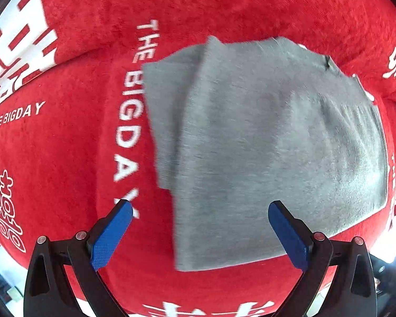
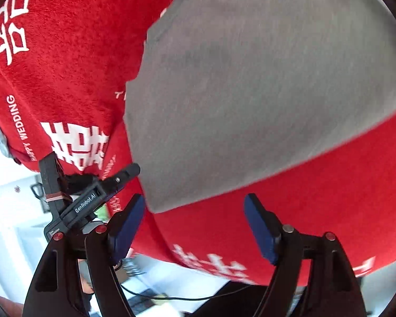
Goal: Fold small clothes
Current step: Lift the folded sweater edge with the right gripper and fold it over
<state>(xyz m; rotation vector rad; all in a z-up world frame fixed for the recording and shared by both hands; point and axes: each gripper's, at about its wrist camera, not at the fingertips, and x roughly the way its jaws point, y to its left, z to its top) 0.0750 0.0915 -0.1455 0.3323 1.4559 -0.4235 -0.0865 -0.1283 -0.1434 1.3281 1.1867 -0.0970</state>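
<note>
Lying flat on a red plush cloth [image 1: 66, 145] printed with white lettering and white double-happiness characters is one grey knitted garment [image 1: 264, 145], folded into a rough rectangle with a narrower layer showing along its left edge in the left wrist view. The words "THE BIGDAY" appear twice on the red cloth in that view, once in small type at the left and once in large type running beside the garment's left edge. The left gripper [image 1: 200, 208] hangs above the garment's near edge with its two blue-padded fingers [image 1: 111, 235] spread wide apart; nothing is between them and neither pad presses on the fabric. In the right wrist view the same grey garment [image 2: 250, 92] fills the upper right, its lower corner lying just ahead of the right gripper [image 2: 195, 200], whose two dark-blue pads [image 2: 261, 227] also stand wide apart with only red cloth showing in the gap, holding nothing. The left gripper's black body [image 2: 87, 203], marked "GenRobot.AI", shows at the left of that view, near the cloth's edge. Beyond that edge lies a pale, blurred floor with one thin dark cable [image 2: 171, 297].
</note>
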